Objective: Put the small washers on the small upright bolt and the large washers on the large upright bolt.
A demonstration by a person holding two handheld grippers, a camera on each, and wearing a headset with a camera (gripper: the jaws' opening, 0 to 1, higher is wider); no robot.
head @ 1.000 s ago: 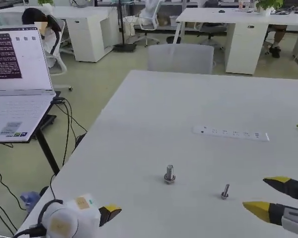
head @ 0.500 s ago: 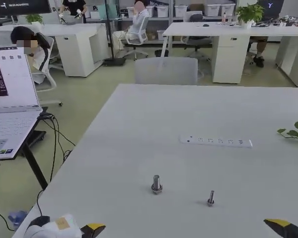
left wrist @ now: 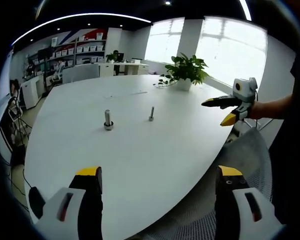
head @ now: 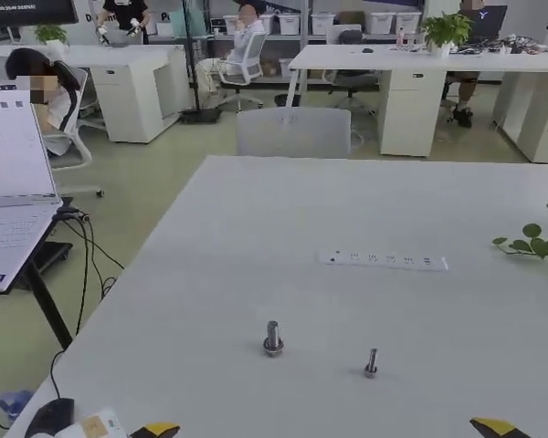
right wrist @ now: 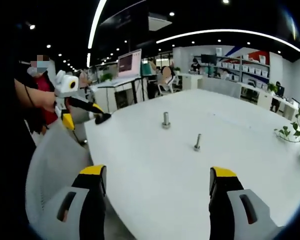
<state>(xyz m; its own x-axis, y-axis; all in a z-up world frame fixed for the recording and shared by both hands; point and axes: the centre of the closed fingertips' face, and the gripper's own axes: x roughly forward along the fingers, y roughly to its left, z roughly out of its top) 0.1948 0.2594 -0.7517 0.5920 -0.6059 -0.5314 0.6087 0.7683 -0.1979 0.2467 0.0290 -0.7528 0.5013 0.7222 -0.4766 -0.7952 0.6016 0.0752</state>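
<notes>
White office counter (head: 256,237): large bolt (head: 273,338) and small bolt (head: 371,362) stand upright; left hand-held gripper (left wrist: 158,171) and right hand-held gripper (right wrist: 158,171) gape empty. Thin, slippery washers likely need edge pinches.

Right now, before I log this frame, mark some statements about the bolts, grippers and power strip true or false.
1. The large bolt and the small bolt both stand upright on the table. True.
2. The left gripper is shut on a washer. False: its jaws stand apart, holding nothing.
3. In the head view, the large bolt is left of the small bolt. True.
4. The power strip lies between the two bolts. False: it lies beyond both, farther from the person.
5. The right gripper is open. True.
</notes>
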